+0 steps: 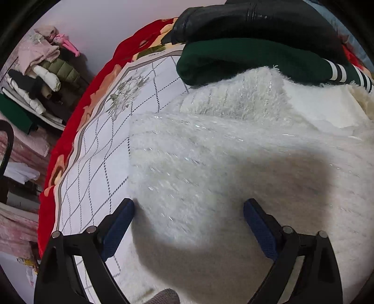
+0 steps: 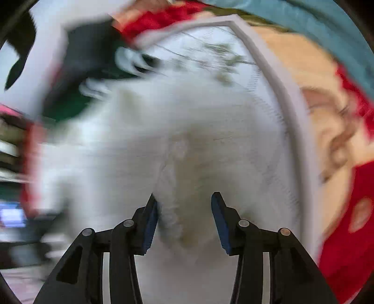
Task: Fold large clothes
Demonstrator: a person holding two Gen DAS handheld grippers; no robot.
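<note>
A fluffy white sweater (image 1: 210, 163) is spread on a grid-patterned white sheet (image 1: 93, 163) over a red floral blanket (image 1: 70, 140)

The sheet is bordered by the blanket from 7 to 12 o'clock in the left wrist view; shelves of folded clothes (image 1: 39, 77) are seen at 10 o'clock, and a dark green garment (image 1: 245, 60) under a black jacket (image 1: 245, 21) at 12 o'clock. The left gripper (image 1: 188, 205) is held wide above the sweater, gripping nothing. The right wrist view is heavily blurred: the right gripper (image 2: 184, 198) is seen parted, with white fabric (image 2: 187, 152) between its fingers, though contact cannot be told. The shelves are distinct only in the left view
</note>
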